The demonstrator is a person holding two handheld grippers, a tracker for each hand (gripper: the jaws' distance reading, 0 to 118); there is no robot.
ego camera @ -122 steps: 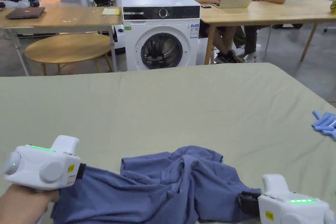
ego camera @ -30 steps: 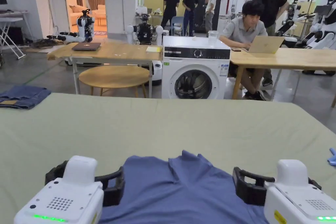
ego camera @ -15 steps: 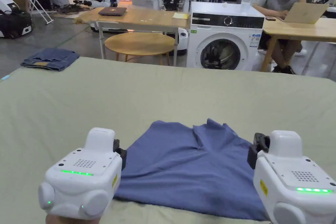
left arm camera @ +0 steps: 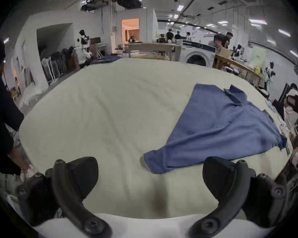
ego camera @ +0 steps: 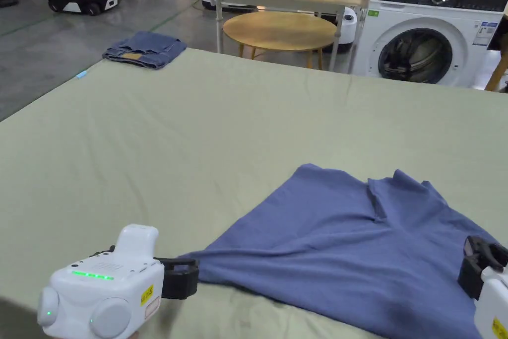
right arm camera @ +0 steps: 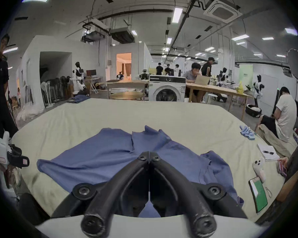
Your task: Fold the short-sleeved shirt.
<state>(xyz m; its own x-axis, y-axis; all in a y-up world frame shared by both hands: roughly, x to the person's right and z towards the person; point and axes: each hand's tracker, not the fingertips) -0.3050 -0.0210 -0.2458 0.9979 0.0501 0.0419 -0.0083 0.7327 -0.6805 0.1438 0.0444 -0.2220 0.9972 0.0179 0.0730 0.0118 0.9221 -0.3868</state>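
A blue short-sleeved shirt point(ego camera: 347, 250) lies spread, collar away from the person, on a wide counter point(ego camera: 198, 121) covered in pale green cloth, in a busy workshop. The left tool point(left arm camera: 150, 178) sits just beside the shirt's near left corner, its jaws spread wide with nothing between them; in the left gripper view that corner lies ahead of the open gap, apart from both jaws. The right tool point(right arm camera: 149, 155) is over the shirt's near right part with its jaws pressed together at the tips; the right gripper view shows blue fabric beneath and behind them, but whether any cloth is pinched between them cannot be told. In the head view the right tool point(ego camera: 483, 265) shows at the shirt's right edge. Beyond the shirt, past the counter's far edge, stand a white washing machine point(ego camera: 436, 32) and a round wooden table point(ego camera: 280, 32), and folded jeans point(ego camera: 144, 49) rest at the counter's far left corner.
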